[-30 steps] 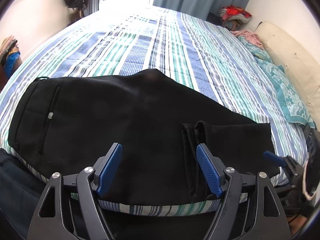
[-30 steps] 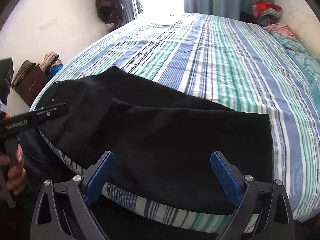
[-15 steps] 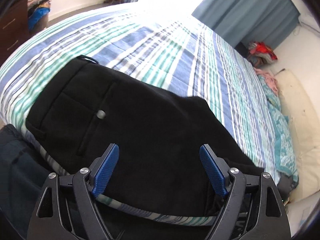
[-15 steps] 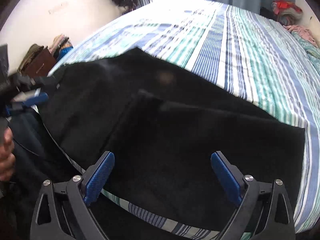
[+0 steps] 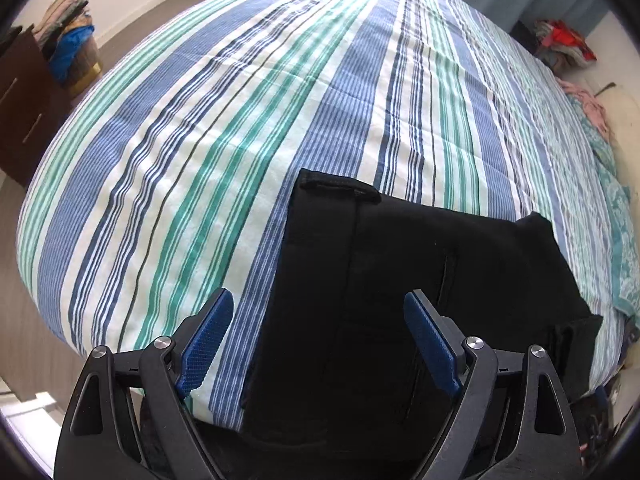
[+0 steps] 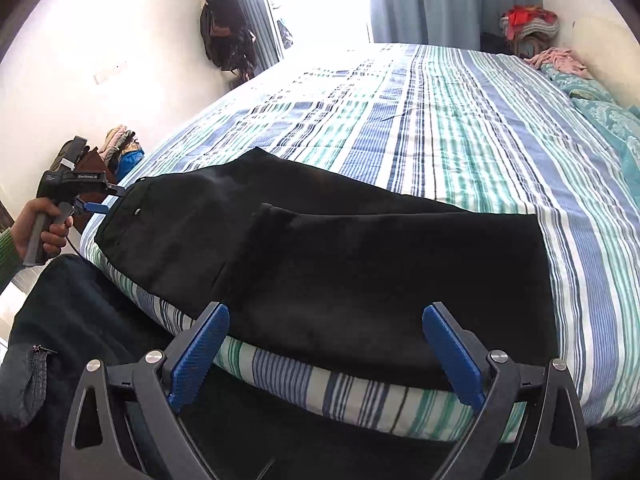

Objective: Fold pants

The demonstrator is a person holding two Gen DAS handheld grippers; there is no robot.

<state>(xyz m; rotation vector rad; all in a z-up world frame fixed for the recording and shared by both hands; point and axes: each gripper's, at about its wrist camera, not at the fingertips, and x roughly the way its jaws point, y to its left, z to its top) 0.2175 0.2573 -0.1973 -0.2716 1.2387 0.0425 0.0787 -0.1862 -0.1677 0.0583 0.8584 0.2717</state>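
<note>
Black pants (image 6: 320,248) lie across the near edge of the striped bed (image 6: 480,140), with the leg ends folded over the middle part. My right gripper (image 6: 324,308) hovers open above the folded leg section at the bed's front edge, nothing between its pads. In the left wrist view the waistband end of the pants (image 5: 420,280) lies just below and ahead. My left gripper (image 5: 318,294) straddles that waist edge from above, its jaws opening, the pads clear of the cloth. The left gripper (image 6: 94,200) also shows at the far left, held by a hand (image 6: 44,228).
A dark drawer unit with piled clothes (image 5: 60,52) stands left of the bed. Teal pillows (image 6: 600,108) and a heap of red clothes (image 6: 528,20) sit at the far right. Bags (image 6: 224,32) hang on the wall. A person's dark-trousered leg (image 6: 80,320) presses against the bed front.
My left gripper has travelled left along the pants from the folded legs to the waistband end, and its jaws stand a little wider. The right gripper shifted slightly over the leg section.
</note>
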